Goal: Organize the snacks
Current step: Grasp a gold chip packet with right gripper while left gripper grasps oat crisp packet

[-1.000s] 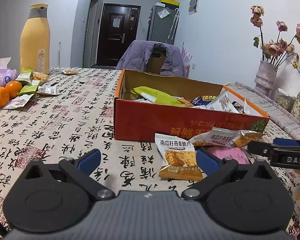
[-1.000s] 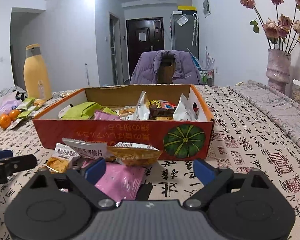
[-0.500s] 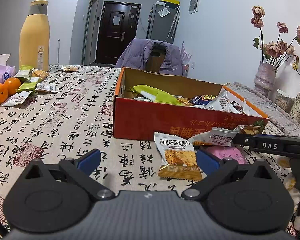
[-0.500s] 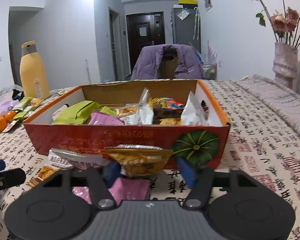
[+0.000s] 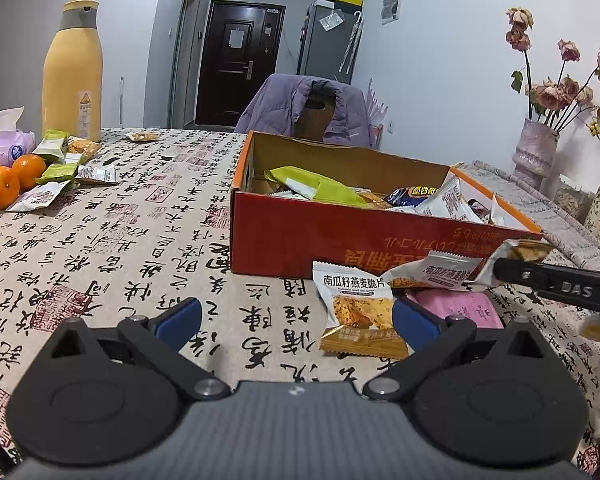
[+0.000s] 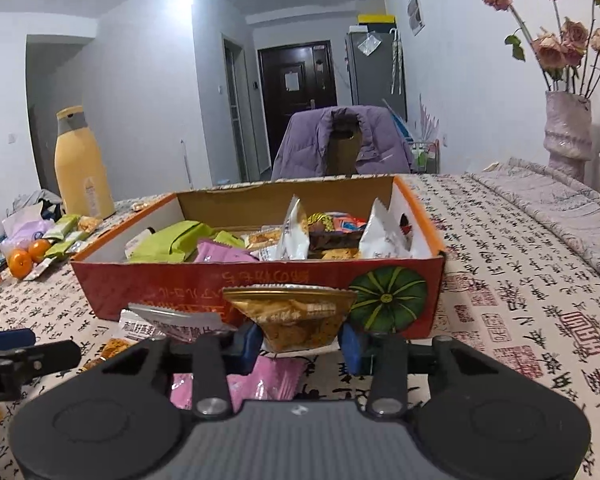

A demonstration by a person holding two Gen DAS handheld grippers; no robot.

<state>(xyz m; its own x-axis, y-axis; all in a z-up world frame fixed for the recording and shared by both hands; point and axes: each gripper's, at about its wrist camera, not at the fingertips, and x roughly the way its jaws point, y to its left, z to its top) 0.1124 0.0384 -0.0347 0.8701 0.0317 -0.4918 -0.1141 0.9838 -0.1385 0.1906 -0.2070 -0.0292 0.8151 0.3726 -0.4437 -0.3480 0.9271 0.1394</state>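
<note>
- Holding a gold snack packet (image 6: 296,316) in my right hand-held gripper (image 6: 300,344), blue pads closed against its two sides, packet lifted off the table (image 6: 520,300), just in front of the red box (image 6: 236,280).
- In the left wrist view the same packet (image 5: 452,274) hangs sideways from the right hand-held gripper's black finger (image 5: 556,284), white end pointing left.
- My left hand-held gripper (image 5: 296,320) is wide open, holds nothing, low over the table.
- A second pumpkin-oat crisp packet (image 5: 358,308) lies flat on the table between the left pads, closer to the right pad; can't tell if it touches it.
- Pink packet (image 5: 456,308) lies flat beside it, under the lifted packet; also shows below the right hand-held gripper (image 6: 260,380).
- Red box is open-topped, already holding snacks: green packet (image 5: 320,188), white packets (image 6: 384,236), pink one (image 6: 220,254).
- Far left of the table: oranges (image 5: 8,182), loose green and white packets (image 5: 60,168), yellow bottle (image 5: 74,72), well apart from the box.
- Vase with dried roses (image 5: 536,152) at right; chair with purple jacket (image 6: 340,140) behind the box.
</note>
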